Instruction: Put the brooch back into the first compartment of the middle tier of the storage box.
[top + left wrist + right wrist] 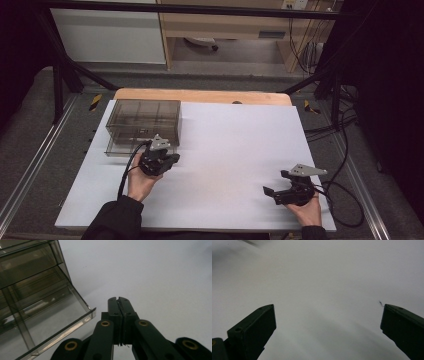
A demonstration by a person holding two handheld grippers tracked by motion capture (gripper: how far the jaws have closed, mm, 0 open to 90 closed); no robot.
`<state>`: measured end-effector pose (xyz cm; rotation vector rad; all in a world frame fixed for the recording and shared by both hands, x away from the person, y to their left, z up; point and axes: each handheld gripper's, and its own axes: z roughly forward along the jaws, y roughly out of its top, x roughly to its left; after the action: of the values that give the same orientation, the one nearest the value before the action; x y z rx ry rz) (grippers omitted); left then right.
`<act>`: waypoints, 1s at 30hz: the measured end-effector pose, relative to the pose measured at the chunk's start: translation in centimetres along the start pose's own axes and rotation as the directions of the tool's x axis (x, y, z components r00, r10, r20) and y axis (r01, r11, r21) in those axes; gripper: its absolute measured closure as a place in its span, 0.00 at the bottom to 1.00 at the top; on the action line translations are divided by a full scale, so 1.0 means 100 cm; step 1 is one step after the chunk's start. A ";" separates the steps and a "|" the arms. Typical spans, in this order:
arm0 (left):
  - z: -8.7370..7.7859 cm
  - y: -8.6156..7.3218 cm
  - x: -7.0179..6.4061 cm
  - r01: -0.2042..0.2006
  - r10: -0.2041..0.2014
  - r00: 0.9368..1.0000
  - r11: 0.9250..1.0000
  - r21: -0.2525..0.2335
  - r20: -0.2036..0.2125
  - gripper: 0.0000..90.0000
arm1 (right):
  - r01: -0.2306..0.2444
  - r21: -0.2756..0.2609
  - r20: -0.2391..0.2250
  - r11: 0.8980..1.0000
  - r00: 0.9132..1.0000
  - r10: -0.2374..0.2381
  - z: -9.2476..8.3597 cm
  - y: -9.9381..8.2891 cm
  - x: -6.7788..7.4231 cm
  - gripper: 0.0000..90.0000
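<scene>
The left gripper (pixel 161 159) has its fingers (pixel 113 305) pressed together, just beside the smoked plastic organiser box (pixel 143 125) at the desk's (pixel 235 150) far left. The right gripper (pixel 286 185) hovers near the right edge, fingers (pixel 259 325) spread wide.

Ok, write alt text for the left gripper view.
The left gripper, its two black jaws pressed shut on nothing, points across a plain white table surface. A smoky transparent plastic drawer box stands just left of it, one drawer pulled partly out.
</scene>
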<state>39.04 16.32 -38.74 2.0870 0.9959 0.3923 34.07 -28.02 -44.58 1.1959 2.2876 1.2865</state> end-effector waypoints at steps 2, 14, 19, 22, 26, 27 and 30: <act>-0.003 -0.001 0.002 0.000 0.000 1.000 1.000 -0.001 -0.005 0.99 | -0.001 0.000 0.000 1.000 1.000 0.001 0.000 0.000 0.000 0.01; -0.020 -0.007 0.018 0.018 -0.018 0.999 1.000 -0.006 -0.032 0.99 | 0.000 0.000 0.001 1.000 1.000 0.000 0.000 0.000 0.000 0.01; -0.027 -0.009 0.026 0.026 -0.027 0.998 1.000 -0.006 -0.049 0.99 | -0.001 0.000 0.001 1.000 1.000 0.001 0.000 0.000 0.000 0.01; -0.031 -0.011 0.032 0.031 -0.032 0.997 0.999 -0.010 -0.063 0.99 | 0.000 0.000 0.002 1.000 1.000 0.000 0.000 0.000 0.000 0.01; -0.037 -0.013 0.039 0.045 -0.046 0.996 0.999 -0.013 -0.073 0.99 | -0.002 0.002 0.002 1.000 1.000 0.002 0.000 0.000 0.000 0.01; -0.038 -0.014 0.040 0.048 -0.049 0.996 0.999 -0.014 -0.077 0.99 | -0.002 0.002 0.002 1.000 1.000 0.002 0.000 0.000 0.000 0.01; -0.042 -0.015 0.046 0.057 -0.059 0.994 0.998 -0.018 -0.087 0.99 | -0.001 0.001 0.002 1.000 1.000 0.001 0.000 0.000 0.000 0.01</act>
<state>38.89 22.60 -37.39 2.0366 1.0992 0.4641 34.07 -28.04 -44.58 1.1979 2.2866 1.2844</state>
